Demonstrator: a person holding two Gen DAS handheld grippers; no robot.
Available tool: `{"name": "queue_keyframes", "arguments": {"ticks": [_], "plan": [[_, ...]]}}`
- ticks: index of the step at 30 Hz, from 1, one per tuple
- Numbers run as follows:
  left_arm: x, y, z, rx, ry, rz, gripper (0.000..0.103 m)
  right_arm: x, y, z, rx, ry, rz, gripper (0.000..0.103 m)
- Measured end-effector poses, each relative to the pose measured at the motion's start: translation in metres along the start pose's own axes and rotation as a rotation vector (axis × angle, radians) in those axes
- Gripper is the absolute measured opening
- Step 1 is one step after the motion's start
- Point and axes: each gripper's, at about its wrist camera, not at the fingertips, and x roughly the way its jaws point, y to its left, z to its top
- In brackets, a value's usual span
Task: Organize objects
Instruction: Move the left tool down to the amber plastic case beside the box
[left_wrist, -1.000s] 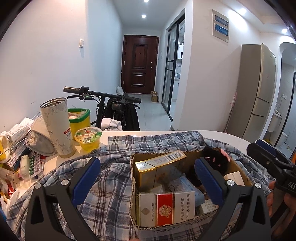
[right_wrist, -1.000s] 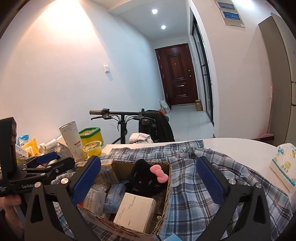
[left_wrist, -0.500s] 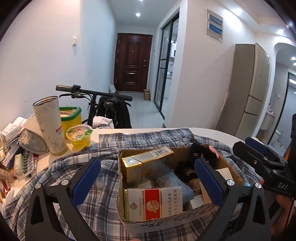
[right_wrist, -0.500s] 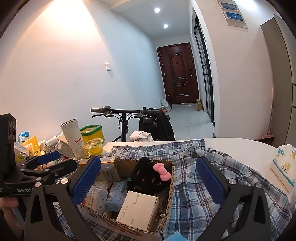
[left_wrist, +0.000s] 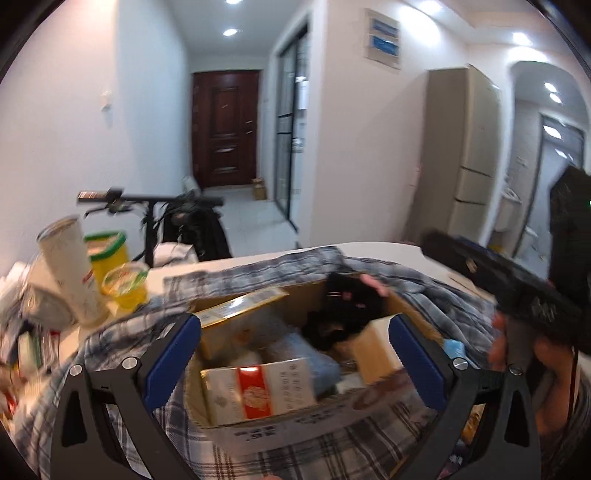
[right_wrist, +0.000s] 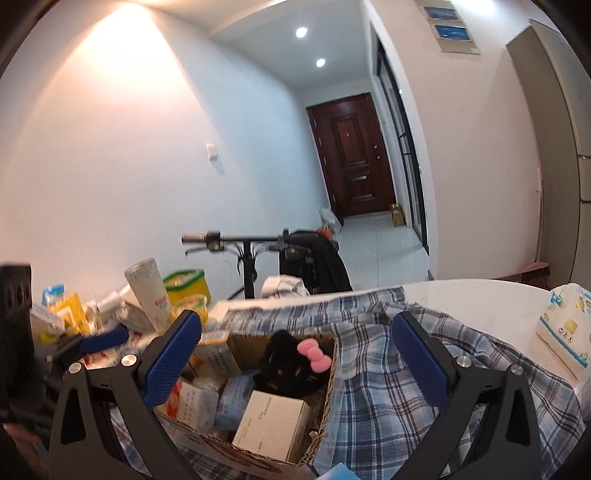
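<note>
A cardboard box (left_wrist: 295, 430) (right_wrist: 325, 373) stands on a plaid cloth (left_wrist: 110, 347) (right_wrist: 376, 387). It holds a red-and-white carton (left_wrist: 262, 391), a gold box (left_wrist: 240, 306), a black plush with a pink bow (right_wrist: 295, 362) (left_wrist: 347, 306) and a white carton (right_wrist: 273, 424). My left gripper (left_wrist: 295, 354) is open and empty, hovering over the box. My right gripper (right_wrist: 295, 354) is open and empty above the box's right side. It also shows at the right of the left wrist view (left_wrist: 517, 291).
A white tumbler (left_wrist: 74, 269) (right_wrist: 147, 295), a yellow tub (left_wrist: 107, 251), a jelly cup (left_wrist: 125, 284) and piled packets (right_wrist: 62, 317) stand at the left. A tissue pack (right_wrist: 565, 325) lies at the right on the white table (right_wrist: 480, 302). A scooter (right_wrist: 251, 258) stands behind.
Both grippers have shifted left relative to the table and come closer over the box. The left wrist view is now blurred by motion. Both stay open.
</note>
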Motion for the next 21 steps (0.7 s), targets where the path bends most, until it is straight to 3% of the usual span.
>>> {"name": "queue_keyframes", "arguments": {"ticks": [3, 8, 10, 14, 15, 18, 21], "plan": [[-0.005, -0.018, -0.001, 0.083, -0.007, -0.049, 0.103, -0.006, -0.005, 0.005, 0.019, -0.017, 0.008, 0.103], [-0.006, -0.043, -0.006, 0.169, 0.051, -0.093, 0.103, -0.007, -0.010, 0.008, 0.033, -0.014, -0.005, 0.103], [-0.006, -0.059, -0.012, 0.243, 0.107, -0.135, 0.103, -0.008, -0.012, 0.009, 0.036, -0.011, -0.008, 0.103], [-0.004, -0.090, -0.037, 0.399, 0.256, -0.369, 0.103, -0.011, -0.015, 0.012, 0.037, -0.017, -0.015, 0.103], [0.000, -0.096, -0.044, 0.422, 0.295, -0.397, 0.103, -0.012, -0.015, 0.012, 0.040, -0.020, -0.016, 0.103], [0.020, -0.107, -0.065, 0.460, 0.444, -0.436, 0.103, -0.013, -0.018, 0.013, 0.050, -0.025, -0.015, 0.103], [0.034, -0.115, -0.078, 0.469, 0.518, -0.437, 0.103, -0.013, -0.020, 0.014, 0.061, -0.028, -0.015, 0.103]]}}
